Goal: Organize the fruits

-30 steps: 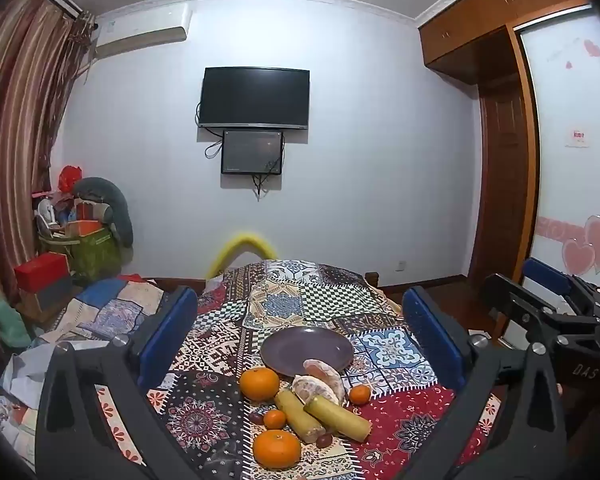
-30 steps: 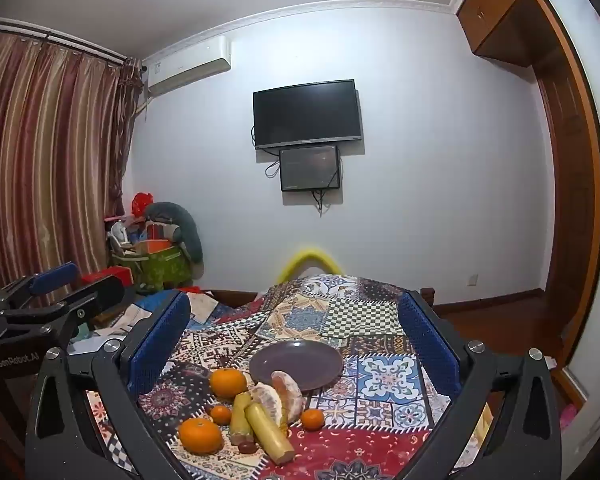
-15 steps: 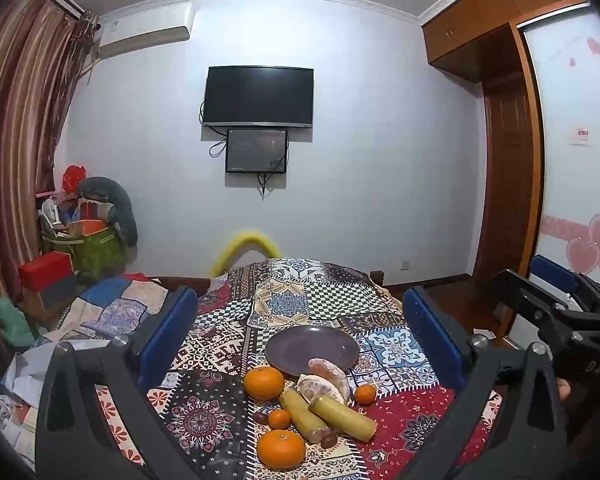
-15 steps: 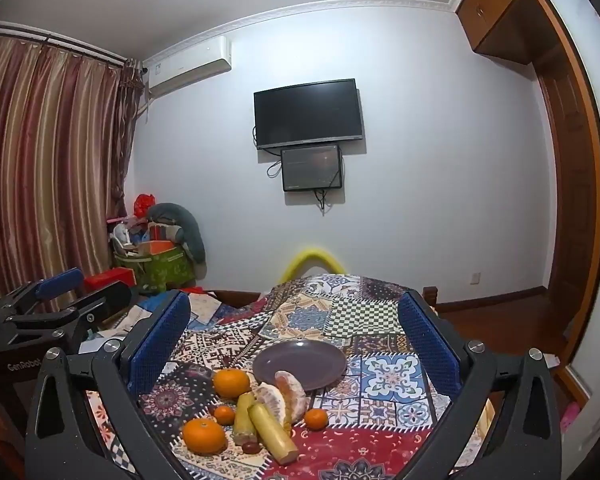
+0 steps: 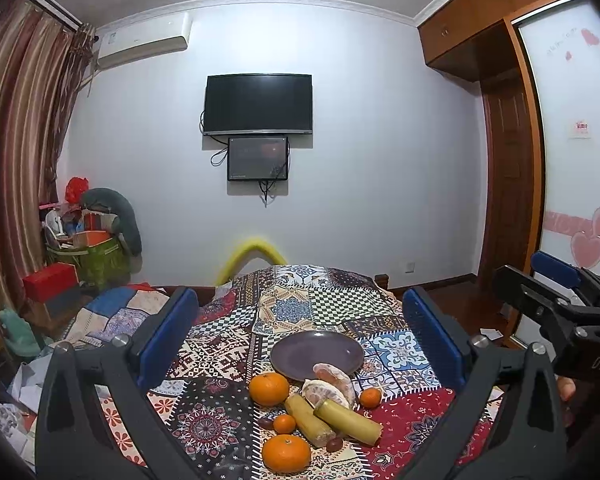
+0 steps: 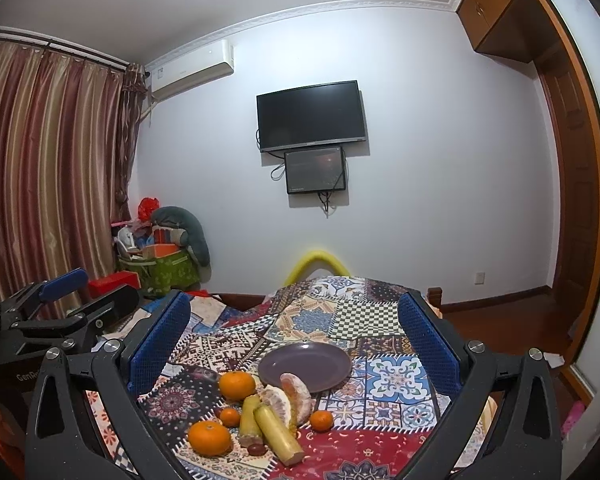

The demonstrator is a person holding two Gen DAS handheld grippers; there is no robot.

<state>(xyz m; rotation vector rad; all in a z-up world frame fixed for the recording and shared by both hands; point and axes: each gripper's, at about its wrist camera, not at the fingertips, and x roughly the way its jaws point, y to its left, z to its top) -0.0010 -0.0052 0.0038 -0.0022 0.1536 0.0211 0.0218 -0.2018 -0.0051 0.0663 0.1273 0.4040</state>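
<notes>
A purple plate [image 5: 317, 354] [image 6: 305, 365] lies bare on a patterned tablecloth [image 5: 292, 312]. In front of it lie two large oranges [image 5: 269, 388] [image 5: 286, 453], small oranges [image 5: 369, 397], peeled pomelo segments [image 5: 334, 385] [image 6: 296, 398], two yellowish sugarcane pieces [image 5: 347, 420] [image 6: 278, 434] and small dark fruits [image 5: 333, 444]. My left gripper [image 5: 300, 344] is open and empty, held above the near side of the fruit. My right gripper [image 6: 294, 346] is open and empty, also above the fruit. Each gripper shows at the edge of the other's view.
A yellow chair back [image 5: 254, 252] stands at the table's far end. A green bin of clutter [image 5: 96, 256] and red box [image 5: 50, 286] sit by the curtains at left. A wooden wardrobe and door [image 5: 508, 184] are at right. A TV [image 5: 258, 104] hangs on the wall.
Both views have shifted slightly; the fruit sits a touch further right in the left wrist view. Both grippers stay open. No fruit has moved.
</notes>
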